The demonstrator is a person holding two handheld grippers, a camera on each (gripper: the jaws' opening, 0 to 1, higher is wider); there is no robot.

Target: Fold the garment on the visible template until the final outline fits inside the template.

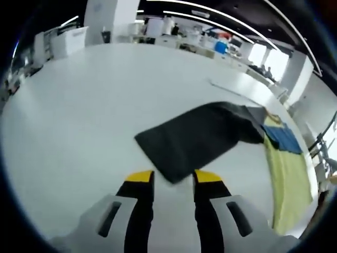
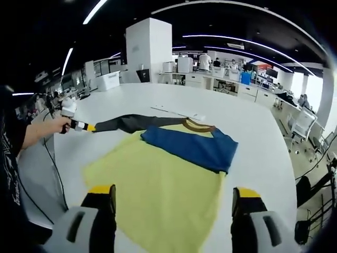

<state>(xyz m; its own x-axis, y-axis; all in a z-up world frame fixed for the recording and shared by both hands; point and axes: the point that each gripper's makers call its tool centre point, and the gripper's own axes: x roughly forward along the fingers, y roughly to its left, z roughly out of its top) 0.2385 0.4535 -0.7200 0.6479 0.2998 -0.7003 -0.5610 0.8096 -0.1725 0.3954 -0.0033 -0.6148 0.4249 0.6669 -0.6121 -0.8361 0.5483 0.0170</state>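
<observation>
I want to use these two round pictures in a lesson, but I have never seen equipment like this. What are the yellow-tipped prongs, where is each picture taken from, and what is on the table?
A person holds a hand tool with two jaws in each hand; a camera rides on each. In the left gripper view, the left gripper has the end of a dark sleeve between its jaws. In the right gripper view, the right gripper stands open over a yellow and blue garment spread on the white table. There the left gripper appears again, held by the person's hand.

Garment [image 2: 174, 174] flat on table [image 2: 253, 121], sleeve [image 1: 189, 139] outstretched
</observation>
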